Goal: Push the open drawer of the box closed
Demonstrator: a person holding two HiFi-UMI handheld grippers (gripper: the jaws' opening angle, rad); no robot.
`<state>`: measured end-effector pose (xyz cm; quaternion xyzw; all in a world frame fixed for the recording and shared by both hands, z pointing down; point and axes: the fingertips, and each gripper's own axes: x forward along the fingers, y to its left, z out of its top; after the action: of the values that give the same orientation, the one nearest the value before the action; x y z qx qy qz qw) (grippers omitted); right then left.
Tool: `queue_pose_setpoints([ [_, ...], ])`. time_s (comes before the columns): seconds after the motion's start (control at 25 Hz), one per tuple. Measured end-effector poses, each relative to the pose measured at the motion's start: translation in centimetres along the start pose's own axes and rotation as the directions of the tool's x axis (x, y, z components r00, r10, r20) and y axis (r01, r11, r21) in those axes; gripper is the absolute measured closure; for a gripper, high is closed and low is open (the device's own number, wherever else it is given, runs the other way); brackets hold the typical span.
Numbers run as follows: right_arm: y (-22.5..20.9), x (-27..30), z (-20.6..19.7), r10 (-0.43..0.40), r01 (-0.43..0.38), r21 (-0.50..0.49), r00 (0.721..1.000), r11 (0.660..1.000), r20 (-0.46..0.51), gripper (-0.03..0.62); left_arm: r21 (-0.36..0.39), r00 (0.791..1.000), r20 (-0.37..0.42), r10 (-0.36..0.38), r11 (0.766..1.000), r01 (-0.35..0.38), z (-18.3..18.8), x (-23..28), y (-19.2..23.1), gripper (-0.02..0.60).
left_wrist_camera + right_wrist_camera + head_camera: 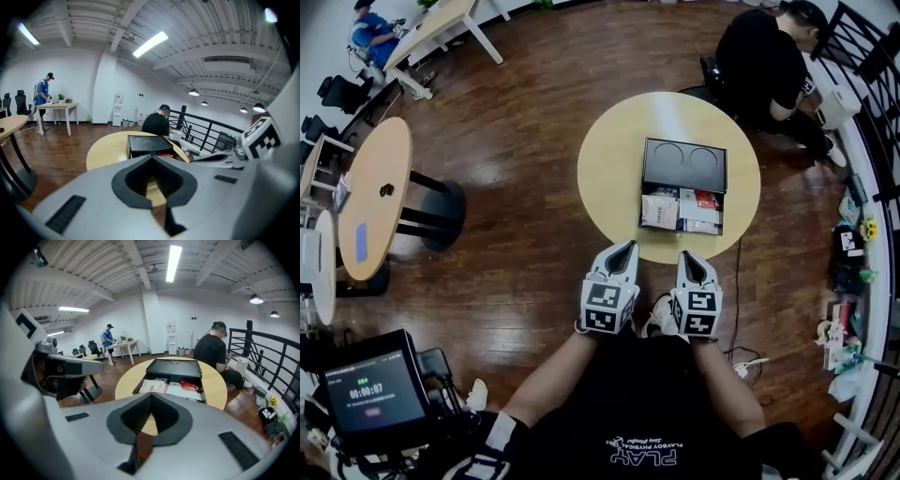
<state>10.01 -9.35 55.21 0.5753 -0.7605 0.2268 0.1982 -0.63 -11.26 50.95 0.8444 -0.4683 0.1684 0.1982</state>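
Now left gripper point(627, 247), right gripper point(689, 256): jaws together, near open drawer point(679, 231).

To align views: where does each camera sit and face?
Head view: on the head, facing down at table, box, drawer; left gripper, right gripper, forearms show.
Left gripper view: along its shut jaws toward box; right gripper at right.
Right gripper view: along shut jaws toward drawer; left gripper at left.
All share the box.
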Motion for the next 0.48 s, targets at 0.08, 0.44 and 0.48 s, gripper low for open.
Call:
queue_pose_setpoints([
  [0.08, 0.3, 1.2, -0.3, -0.009, 0.009, 0.000, 1.000, 1.000, -0.019, 0.589, -0.010, 1.000, -0.021, 0.003, 1.000, -0.003, -0.7, 0.3, 1.4, 0.584],
  [0.44, 0.6, 4.3, -2.3, -0.037, 0.037, -0.001, 0.995, 0.999, -0.087, 0.589, -0.036, 0.997, -0.082, 0.004, 0.999, -0.007, -3.3, 1.2, 4.2, 0.584],
  [0.48, 0.5, 4.6, -2.4, -0.041, 0.042, 0.002, 0.996, 0.999, -0.085, 0.589, -0.038, 0.996, -0.086, 0.004, 0.999, -0.008, -3.6, 1.4, 4.3, 0.584],
])
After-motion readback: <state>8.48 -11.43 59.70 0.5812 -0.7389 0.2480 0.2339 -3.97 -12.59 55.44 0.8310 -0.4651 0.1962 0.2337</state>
